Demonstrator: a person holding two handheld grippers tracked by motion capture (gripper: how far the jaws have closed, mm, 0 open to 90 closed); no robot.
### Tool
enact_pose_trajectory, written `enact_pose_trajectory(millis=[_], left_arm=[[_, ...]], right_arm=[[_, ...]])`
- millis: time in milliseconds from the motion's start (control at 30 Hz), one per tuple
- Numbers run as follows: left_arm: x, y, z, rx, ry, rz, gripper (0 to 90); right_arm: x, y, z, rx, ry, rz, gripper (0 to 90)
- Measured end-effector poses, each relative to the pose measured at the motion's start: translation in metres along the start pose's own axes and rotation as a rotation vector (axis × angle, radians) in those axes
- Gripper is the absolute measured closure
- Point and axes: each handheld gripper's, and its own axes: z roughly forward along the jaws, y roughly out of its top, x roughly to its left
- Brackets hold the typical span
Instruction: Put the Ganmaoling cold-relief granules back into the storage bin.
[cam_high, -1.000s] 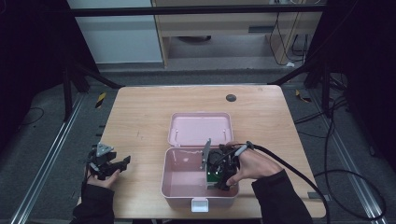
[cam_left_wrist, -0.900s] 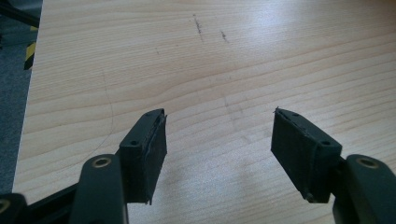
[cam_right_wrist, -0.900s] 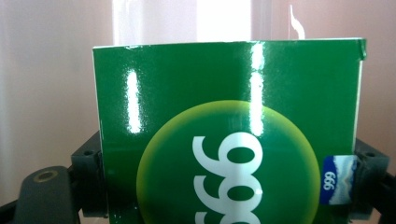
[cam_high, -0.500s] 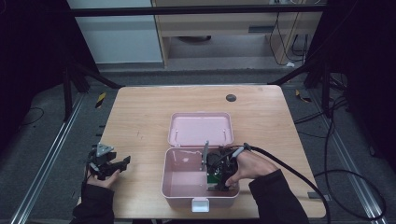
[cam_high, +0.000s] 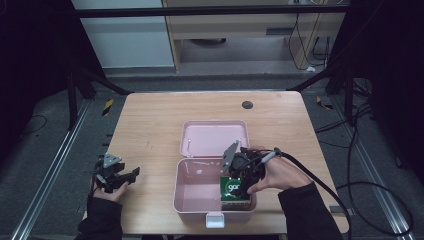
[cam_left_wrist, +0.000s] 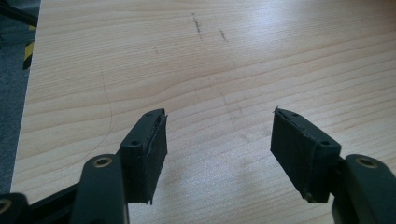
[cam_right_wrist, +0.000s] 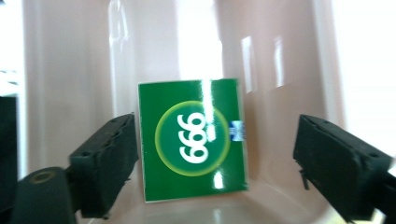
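Item: pink plastic storage box (cam_high: 192, 197), lid (cam_high: 214, 138) swung open and lying flat behind it, at the near middle of the light wooden table (cam_high: 150, 125).

Contents: one green packet (cam_high: 233, 188) with a white "666" roundel. It stood on edge against the right-hand inner wall of the box. In the right gripper view the green packet (cam_right_wrist: 192, 146) sat on the pink floor between the jaws. The left pad lay just beside its edge; the right pad stood well apart from it.

Right gripper (cam_high: 239, 176): hand over the box's right side, jaws pointing down into it. Jaws about half open, with nothing clamped. They had just been closing a little, with the packet between them but not pinched. Against the earlier high views the hand sat slightly higher, and more of the green face showed beneath it.

Left gripper (cam_high: 131, 175): resting at the table's near left edge, well apart from the box. Jaws wide and empty over bare wood in the left gripper view.

Other: small dark round object (cam_high: 247, 105) on the far side of the table.

Assessment: the packet appeared delivered and released, so the placing step looked complete. What remained was probably lifting clear of the box without knocking the packet over.
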Motion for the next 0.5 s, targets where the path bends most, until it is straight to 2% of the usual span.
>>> enact_pose_trajectory(millis=[67,167,300,400,500], left_arm=[[0.0,0.0,0.0,-0.002,0.0,-0.002,36.0],[-0.001,0.0,0.0,-0.001,-0.002,-0.002,36.9],[-0.002,0.001,-0.001,0.005,-0.01,-0.001,39.1],[-0.001,0.001,-0.001,0.012,-0.02,-0.005,41.4],[-0.002,0.001,-0.002,0.014,-0.036,-0.013,46.3]], right_arm=[[0.0,-0.004,-0.012,-0.052,-0.032,0.002,21.8],[0.0,-0.015,-0.03,-0.128,-0.091,0.04,29.0],[-0.001,-0.03,-0.045,-0.17,-0.139,0.089,33.5],[-0.002,-0.045,-0.05,-0.216,-0.2,0.153,32.9],[-0.004,-0.066,-0.051,-0.258,-0.252,0.243,26.6]])
